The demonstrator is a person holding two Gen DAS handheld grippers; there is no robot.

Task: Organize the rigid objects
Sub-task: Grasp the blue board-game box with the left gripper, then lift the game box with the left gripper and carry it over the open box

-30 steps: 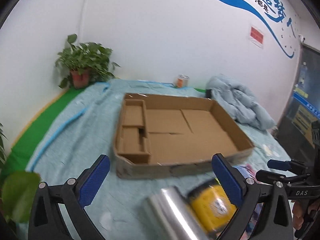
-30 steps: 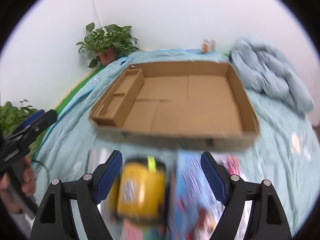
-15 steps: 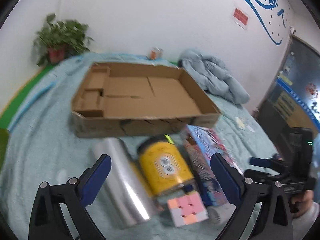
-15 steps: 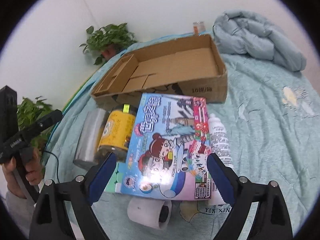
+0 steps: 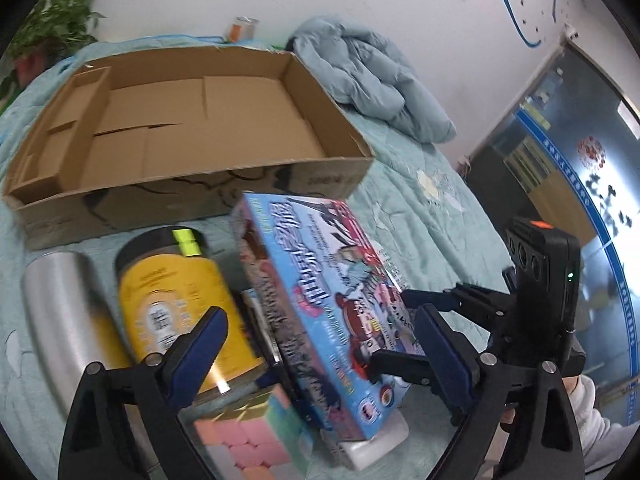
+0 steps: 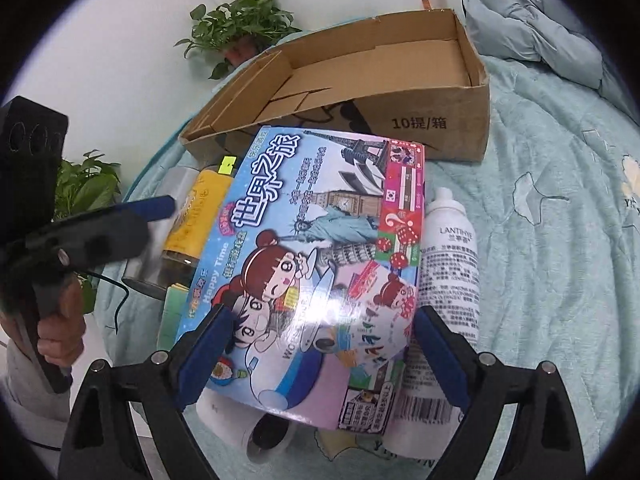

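**Both grippers over the item pile, nothing gripped**

Left gripper (image 5: pixel 320 354) angles down, jaws wide but just closing, straddling the yellow jar (image 5: pixel 180 300) and board game box (image 5: pixel 320 304) untouched. Right gripper (image 6: pixel 320 352) spreads open around that box's near end. Cardboard tray (image 5: pixel 192 184) beyond holds nothing. All rests on a teal quilt (image 6: pixel 560 280).

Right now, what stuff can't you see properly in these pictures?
- White bottle: hidden by the game box in the left view; right view shows it.
- Cube: cut off by the bottom edge, left view.
- Tape roll: half under the game box, right view.
- Far can: label too small.
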